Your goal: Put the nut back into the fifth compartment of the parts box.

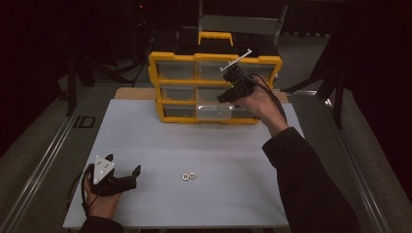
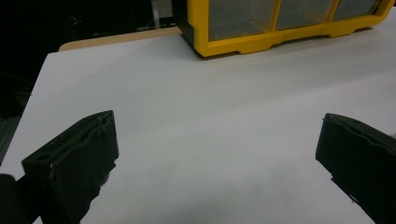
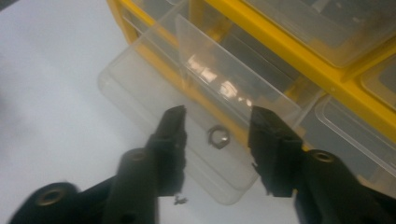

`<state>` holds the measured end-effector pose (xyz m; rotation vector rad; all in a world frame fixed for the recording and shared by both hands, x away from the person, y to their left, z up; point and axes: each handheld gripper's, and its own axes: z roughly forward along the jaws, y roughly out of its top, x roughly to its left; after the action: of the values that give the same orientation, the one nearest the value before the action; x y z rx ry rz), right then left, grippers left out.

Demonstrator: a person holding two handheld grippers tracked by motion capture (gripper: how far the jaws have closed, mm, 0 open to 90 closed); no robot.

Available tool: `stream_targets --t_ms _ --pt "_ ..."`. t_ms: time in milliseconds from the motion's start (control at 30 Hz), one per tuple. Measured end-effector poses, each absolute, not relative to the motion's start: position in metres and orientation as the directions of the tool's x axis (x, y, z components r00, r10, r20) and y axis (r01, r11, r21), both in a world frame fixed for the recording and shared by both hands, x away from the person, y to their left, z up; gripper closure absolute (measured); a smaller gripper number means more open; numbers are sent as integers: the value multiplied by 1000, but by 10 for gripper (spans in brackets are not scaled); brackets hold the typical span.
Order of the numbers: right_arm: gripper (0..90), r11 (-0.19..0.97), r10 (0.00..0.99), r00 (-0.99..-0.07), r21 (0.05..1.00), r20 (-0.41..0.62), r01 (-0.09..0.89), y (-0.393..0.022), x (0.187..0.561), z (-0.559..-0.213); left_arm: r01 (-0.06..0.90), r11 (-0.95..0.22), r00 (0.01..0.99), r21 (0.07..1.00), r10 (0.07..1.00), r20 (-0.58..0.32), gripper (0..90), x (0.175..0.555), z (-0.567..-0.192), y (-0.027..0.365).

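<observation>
The right hand-held gripper (image 3: pixel 217 135) is held above the pulled-out clear drawer (image 3: pixel 154 100) in the bottom row of the yellow organizer (image 1: pixel 214 87), which stands at the far side of the desk (image 1: pixel 145 145). In the right gripper view its two black jaws stand apart, and a small metal nut (image 3: pixel 218 137) is seen between them, lower down, inside the drawer. The pads do not press on the nut, so this gripper is released and grasps nothing. I cannot tell for sure if the nut already lies flat on the drawer floor. In the high view the right hand (image 1: pixel 262 104) holds this gripper in front of the right part of the organizer, with the jaws pointing down and toward the drawers. Two more nuts (image 1: pixel 188 175) lie on the white desk surface, touching or almost touching each other, near the middle of the front half and well apart from the organizer. The left hand-held gripper (image 2: pixel 217 149) rests low at the front left corner of the desk, held by the left hand (image 1: pixel 99 201). Its jaws are wide apart and between them there is only the bare white surface, so it is released too. In the left gripper view the bottom edge of the yellow organizer is seen far ahead. The other drawers of the organizer are pushed in.
</observation>
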<state>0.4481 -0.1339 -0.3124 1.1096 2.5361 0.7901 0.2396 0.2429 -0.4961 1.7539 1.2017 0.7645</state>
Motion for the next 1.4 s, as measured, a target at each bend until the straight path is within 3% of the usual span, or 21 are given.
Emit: stream_targets --t_ms 133,633,1400 --pt "469 570 724 -690 588 -28 574 -134 439 -310 414 -176 351 893 936 21 0 240 -496 242" --pt "362 612 655 -755 612 -39 500 -122 408 -317 411 -174 351 895 936 20 0 239 -496 243" --pt "332 634 593 -805 626 -16 454 -107 384 -350 413 -175 353 894 935 19 0 239 -496 242"
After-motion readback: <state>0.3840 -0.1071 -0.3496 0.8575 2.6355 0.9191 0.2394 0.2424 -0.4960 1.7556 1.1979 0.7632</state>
